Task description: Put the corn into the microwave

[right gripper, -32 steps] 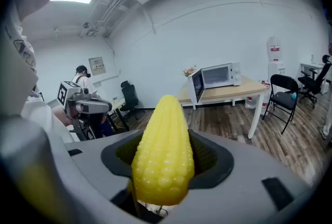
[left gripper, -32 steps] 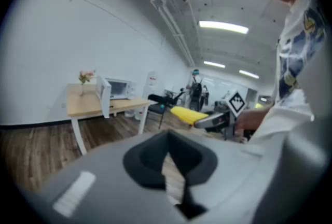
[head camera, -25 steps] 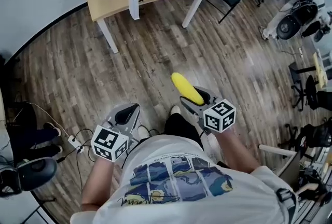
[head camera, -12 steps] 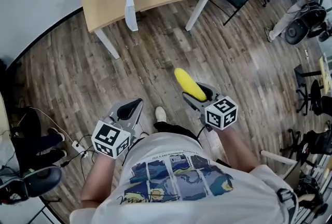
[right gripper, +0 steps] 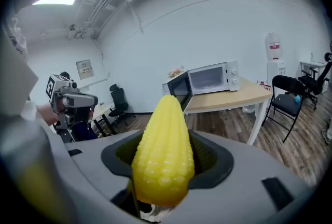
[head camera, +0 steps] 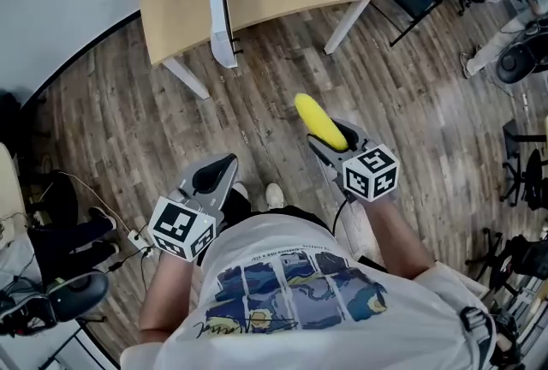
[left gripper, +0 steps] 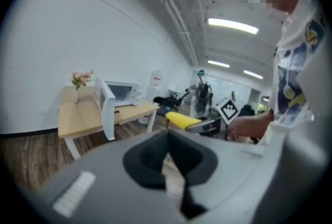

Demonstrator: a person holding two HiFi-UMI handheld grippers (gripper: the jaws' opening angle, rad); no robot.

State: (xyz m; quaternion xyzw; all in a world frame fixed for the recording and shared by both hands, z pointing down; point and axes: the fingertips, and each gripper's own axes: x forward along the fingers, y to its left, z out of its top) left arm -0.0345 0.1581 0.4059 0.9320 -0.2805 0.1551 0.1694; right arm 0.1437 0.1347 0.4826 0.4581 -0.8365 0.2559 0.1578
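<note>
While the left hand-held gripper (head camera: 221,171) is closed, the right hand-held gripper (head camera: 336,147) clamps bumpy, tapered corn (head camera: 317,120).

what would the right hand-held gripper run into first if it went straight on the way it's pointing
Nothing near: the right hand-held gripper, shut on the corn, points over open floor. First in line is probably the microwave's open door, though depth is unclear.
</note>
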